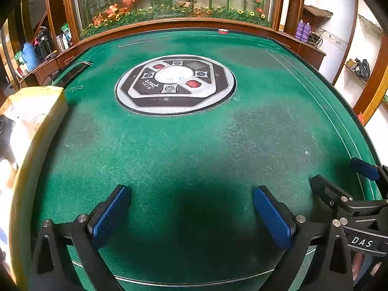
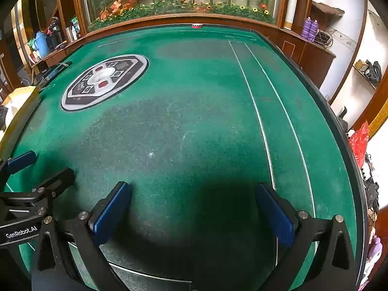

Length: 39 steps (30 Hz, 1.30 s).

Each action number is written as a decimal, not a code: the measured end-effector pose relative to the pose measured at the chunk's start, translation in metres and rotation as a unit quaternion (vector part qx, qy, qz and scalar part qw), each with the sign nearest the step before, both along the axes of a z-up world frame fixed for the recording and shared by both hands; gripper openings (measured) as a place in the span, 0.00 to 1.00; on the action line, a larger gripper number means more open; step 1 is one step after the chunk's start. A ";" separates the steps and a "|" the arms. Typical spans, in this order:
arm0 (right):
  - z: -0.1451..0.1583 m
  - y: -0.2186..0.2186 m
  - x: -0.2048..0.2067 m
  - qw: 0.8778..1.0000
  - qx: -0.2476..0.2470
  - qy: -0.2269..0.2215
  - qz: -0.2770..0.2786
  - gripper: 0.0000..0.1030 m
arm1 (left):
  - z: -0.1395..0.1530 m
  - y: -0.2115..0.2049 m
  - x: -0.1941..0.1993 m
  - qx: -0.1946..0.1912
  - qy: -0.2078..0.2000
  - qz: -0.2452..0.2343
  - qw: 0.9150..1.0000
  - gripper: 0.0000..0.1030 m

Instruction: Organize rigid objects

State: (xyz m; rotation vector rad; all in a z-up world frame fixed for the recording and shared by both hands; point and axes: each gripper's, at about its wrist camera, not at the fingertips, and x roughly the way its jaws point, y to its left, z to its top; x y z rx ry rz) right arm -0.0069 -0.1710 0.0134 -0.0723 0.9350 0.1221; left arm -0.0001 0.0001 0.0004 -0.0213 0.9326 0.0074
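A green felt game table (image 1: 184, 145) (image 2: 194, 126) fills both views, with a round grey and black control panel (image 1: 175, 84) (image 2: 104, 81) set in its middle. My left gripper (image 1: 191, 208) hangs open over the near felt with nothing between its blue pads. My right gripper (image 2: 194, 206) is open too, over bare felt beside two white lines. Each gripper shows at the edge of the other's view: the right gripper (image 1: 344, 179) at the right of the left wrist view, the left gripper (image 2: 41, 165) at the left of the right wrist view. No loose rigid object lies near either gripper.
A yellow and white box (image 1: 34, 121) (image 2: 19, 106) stands at the table's left edge. A small red and white thing (image 1: 223, 31) (image 2: 197, 26) sits on the far rim. Behind it is a glass case of artificial flowers (image 1: 174, 0). Flasks and bottles (image 1: 36, 51) crowd a side shelf at left.
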 end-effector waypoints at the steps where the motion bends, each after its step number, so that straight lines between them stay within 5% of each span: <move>1: 0.000 0.000 0.000 1.000 0.002 0.000 0.000 1.00 | 0.000 0.000 0.000 0.000 0.000 0.000 1.000 1.00; 39: 0.000 0.001 0.001 1.000 0.000 0.001 0.000 1.00 | 0.000 0.001 -0.001 0.000 0.001 0.001 1.000 1.00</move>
